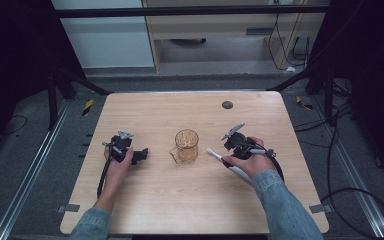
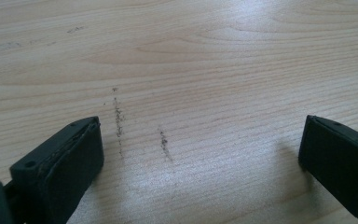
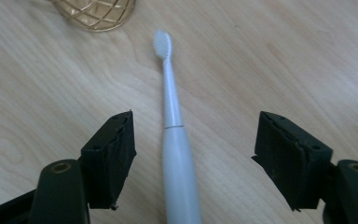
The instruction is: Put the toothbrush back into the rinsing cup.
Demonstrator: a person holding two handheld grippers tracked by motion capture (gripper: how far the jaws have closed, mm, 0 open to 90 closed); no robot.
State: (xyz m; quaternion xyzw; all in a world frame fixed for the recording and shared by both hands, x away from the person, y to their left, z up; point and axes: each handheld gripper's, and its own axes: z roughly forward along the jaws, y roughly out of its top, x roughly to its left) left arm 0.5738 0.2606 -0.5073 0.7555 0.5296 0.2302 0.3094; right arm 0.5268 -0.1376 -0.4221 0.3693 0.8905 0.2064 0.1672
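Right gripper (image 3: 193, 154) released, jaws wide apart and straddling the white toothbrush (image 3: 176, 154); neither pad touching it, handle nearer the left-hand pad. Toothbrush lies flat on the surface (image 3: 270, 60), bristle head toward 12 o'clock, just short of the gold wire cup (image 3: 95, 14) at 11 o'clock. Judgement: the grasp is the step in hand; best to centre the handle between the pads, sink until the pads flank its thick lower part, then clench squarely so it does not roll or skid. Left gripper (image 2: 200, 163) released too, nothing between its jaws, resting over bare wood. The right gripper view gives the pad-to-handle gap; the high view gives the layout instead: cup (image 1: 186, 145) mid-surface, toothbrush (image 1: 215, 155) at its 4 o'clock, left gripper (image 1: 139, 156) at its 9 o'clock, well apart.
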